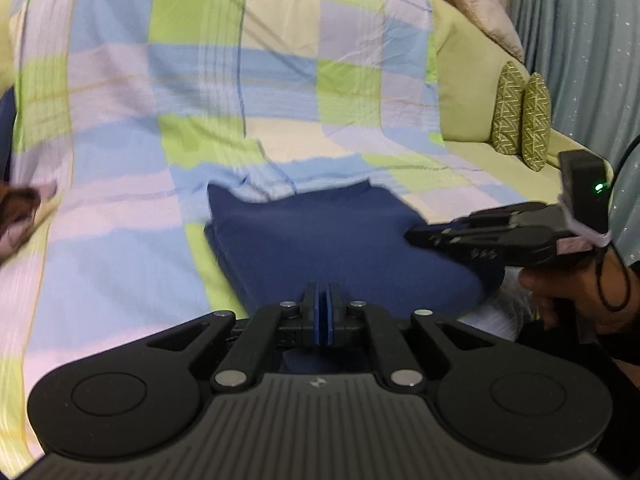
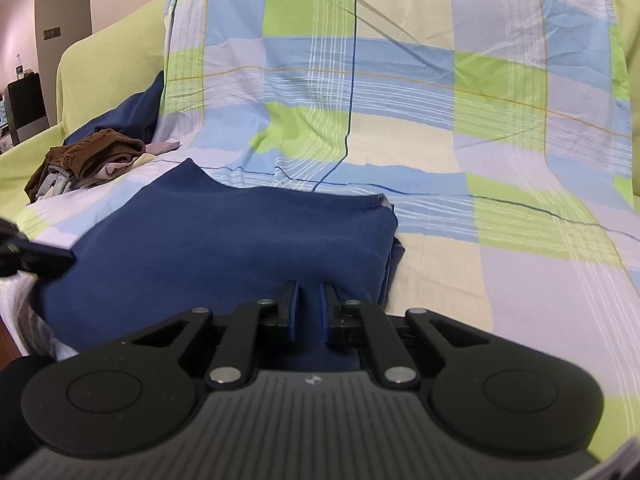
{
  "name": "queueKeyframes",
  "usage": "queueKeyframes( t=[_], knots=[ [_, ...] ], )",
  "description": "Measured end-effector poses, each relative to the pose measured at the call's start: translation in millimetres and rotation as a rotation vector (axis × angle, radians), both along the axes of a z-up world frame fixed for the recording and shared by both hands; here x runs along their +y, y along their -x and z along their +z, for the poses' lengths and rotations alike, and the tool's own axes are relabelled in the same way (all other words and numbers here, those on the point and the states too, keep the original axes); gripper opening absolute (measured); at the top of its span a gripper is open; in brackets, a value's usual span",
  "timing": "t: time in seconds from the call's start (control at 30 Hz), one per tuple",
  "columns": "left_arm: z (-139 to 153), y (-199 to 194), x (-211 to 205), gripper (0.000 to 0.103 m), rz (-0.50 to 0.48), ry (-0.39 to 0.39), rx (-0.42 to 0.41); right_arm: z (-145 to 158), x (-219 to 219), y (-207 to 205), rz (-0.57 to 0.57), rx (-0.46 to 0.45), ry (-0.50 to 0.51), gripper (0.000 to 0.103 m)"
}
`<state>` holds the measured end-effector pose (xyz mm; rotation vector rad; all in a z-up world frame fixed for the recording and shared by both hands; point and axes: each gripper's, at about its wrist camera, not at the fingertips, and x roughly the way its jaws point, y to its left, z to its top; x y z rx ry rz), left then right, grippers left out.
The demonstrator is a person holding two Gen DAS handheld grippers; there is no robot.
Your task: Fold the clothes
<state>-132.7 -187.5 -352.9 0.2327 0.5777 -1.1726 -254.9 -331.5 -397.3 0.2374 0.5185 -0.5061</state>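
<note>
the left tool (image 1: 325,312) is closed, the right tool (image 2: 309,312) parted over a smooth folded navy garment (image 2: 224,236).

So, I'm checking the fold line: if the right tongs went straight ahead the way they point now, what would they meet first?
Most likely the folded navy garment: the right tongs stand slightly open, low over its near edge. Beyond lies the checked sheet. How high they are above the cloth is unclear.
</note>
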Motion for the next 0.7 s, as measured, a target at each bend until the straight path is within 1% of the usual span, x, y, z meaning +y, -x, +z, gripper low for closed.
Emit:
queueKeyframes(
  t=[0.07,0.27,0.33,0.43,0.5,0.57,0.63,0.7],
  knots=[
    [0.0,-5.8,-17.4,0.007,-0.022,-0.012,-0.015,-0.9,-4.6,-3.0,0.005,-0.004,0.001,0.006],
    [-19.5,-29.4,-55.7,0.006,-0.048,-0.114,-0.057,-2.7,-12.6,1.4,0.008,-0.029,-0.029,0.006],
    [-22.2,-37.5,-59.0,0.006,-0.044,-0.118,-0.05,-1.7,-13.9,4.2,0.004,-0.033,-0.041,0.006],
    [-27.2,-44.5,-63.8,0.006,-0.039,-0.121,-0.04,3.1,-14.9,16.6,-0.021,-0.044,-0.092,0.006],
    [-29.2,-45.1,-66.1,0.006,-0.04,-0.124,-0.047,9.1,-13.7,18.4,-0.028,-0.056,-0.07,0.006],
    [-30.5,-46.8,-67.6,0.006,-0.04,-0.121,-0.041,13.5,-12.7,15.7,-0.008,-0.069,-0.037,0.008],
    [-32.4,-49.9,-65.3,0.006,-0.03,-0.105,-0.014,9.6,-23.0,1.7,0.007,-0.03,-0.034,0.007],
    [-34.9,-50.9,-62.2,0.006,-0.02,-0.086,0.001,-0.5,-38.0,-10.1,0.01,0.004,-0.042,0.007]
  ],
)
